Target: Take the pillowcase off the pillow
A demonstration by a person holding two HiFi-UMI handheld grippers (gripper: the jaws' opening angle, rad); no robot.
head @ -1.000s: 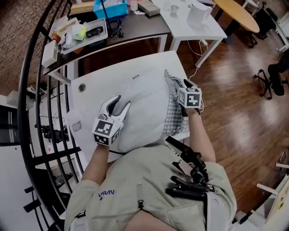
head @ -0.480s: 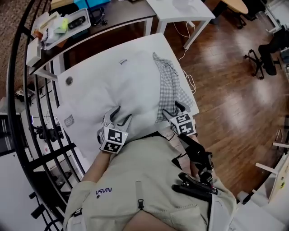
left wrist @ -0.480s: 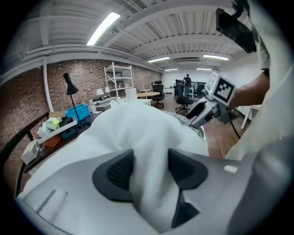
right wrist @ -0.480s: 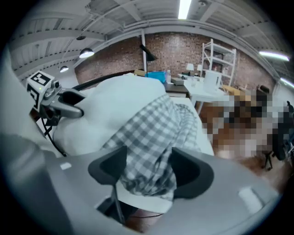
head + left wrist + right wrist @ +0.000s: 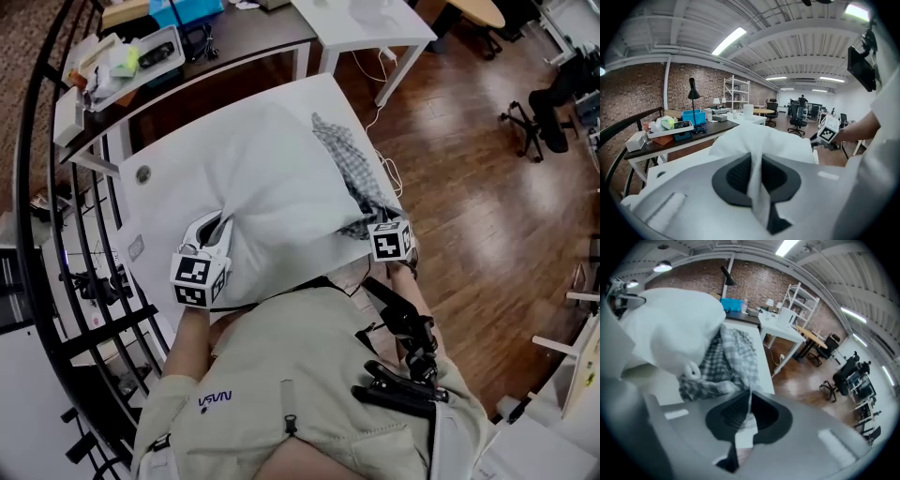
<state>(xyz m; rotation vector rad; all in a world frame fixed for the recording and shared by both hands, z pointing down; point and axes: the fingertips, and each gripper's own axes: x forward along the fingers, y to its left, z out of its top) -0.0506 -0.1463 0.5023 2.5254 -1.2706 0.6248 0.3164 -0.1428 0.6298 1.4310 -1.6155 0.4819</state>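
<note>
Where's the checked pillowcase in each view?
Head view: checked pillowcase right of centre, bunched at the white pillow's right end.
Left gripper view: not in it.
Right gripper view: centre-left, below the pillow.
Shared landmark: the blue bin, background in all three.

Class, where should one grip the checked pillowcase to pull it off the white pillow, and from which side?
Probably the near loose folds of the pillowcase, from the person's right: it lies bunched along that side of the pillow, leaving free cloth to pinch.
</note>
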